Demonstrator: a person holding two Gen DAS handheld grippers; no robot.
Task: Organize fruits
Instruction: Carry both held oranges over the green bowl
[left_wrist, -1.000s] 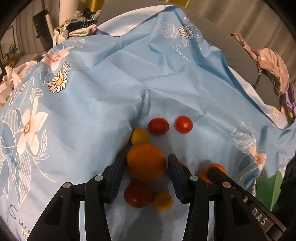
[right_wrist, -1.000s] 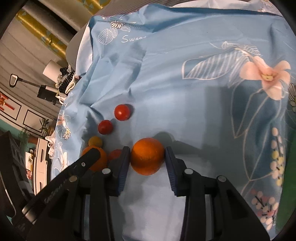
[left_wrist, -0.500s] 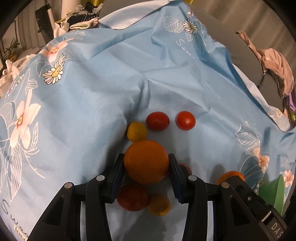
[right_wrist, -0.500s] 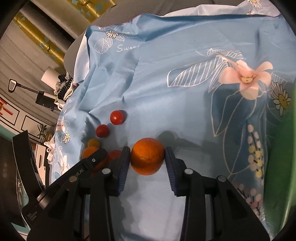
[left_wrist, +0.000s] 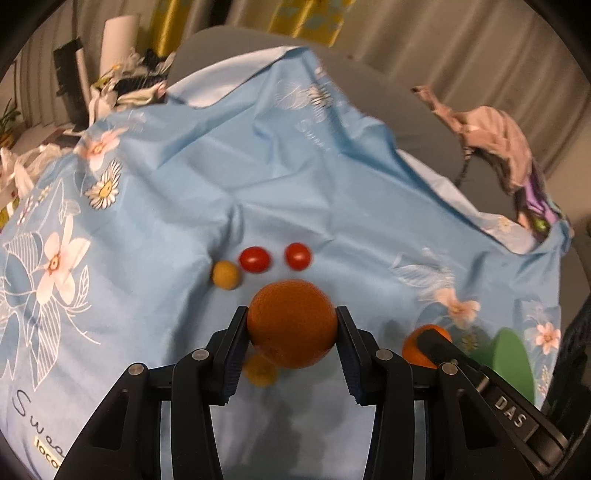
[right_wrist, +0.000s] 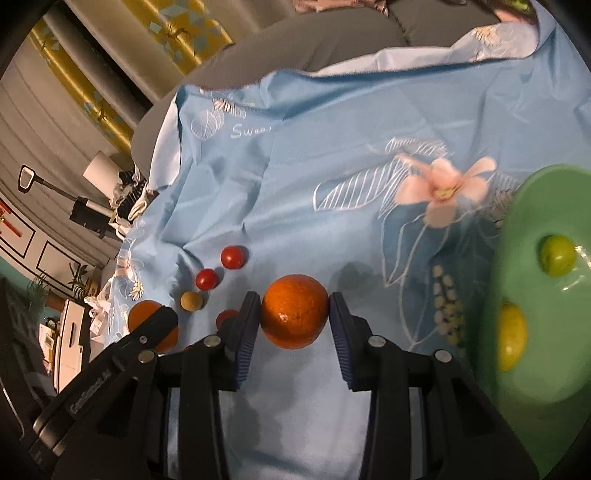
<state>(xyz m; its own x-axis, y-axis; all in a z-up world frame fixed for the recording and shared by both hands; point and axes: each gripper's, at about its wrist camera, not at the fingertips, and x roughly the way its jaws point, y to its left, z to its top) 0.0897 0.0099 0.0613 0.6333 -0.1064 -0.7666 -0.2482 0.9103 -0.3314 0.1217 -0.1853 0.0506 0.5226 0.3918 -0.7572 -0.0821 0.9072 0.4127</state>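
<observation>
Tomato (right_wrist: 226, 317) half hidden behind right gripper (right_wrist: 291, 321) fingers (right_wrist: 246, 328); plate (right_wrist: 517, 369) cropped.

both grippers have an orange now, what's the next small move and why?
Probably carry the right gripper toward the green plate. Its orange is clamped and looks lifted off the cloth, and the plate, already holding two small fruits, lies just right of it.

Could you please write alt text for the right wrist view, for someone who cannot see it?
The right gripper clamps an orange above a blue floral cloth. A green plate at right holds two yellow-green fruits; cherry tomatoes lie at left.
</observation>
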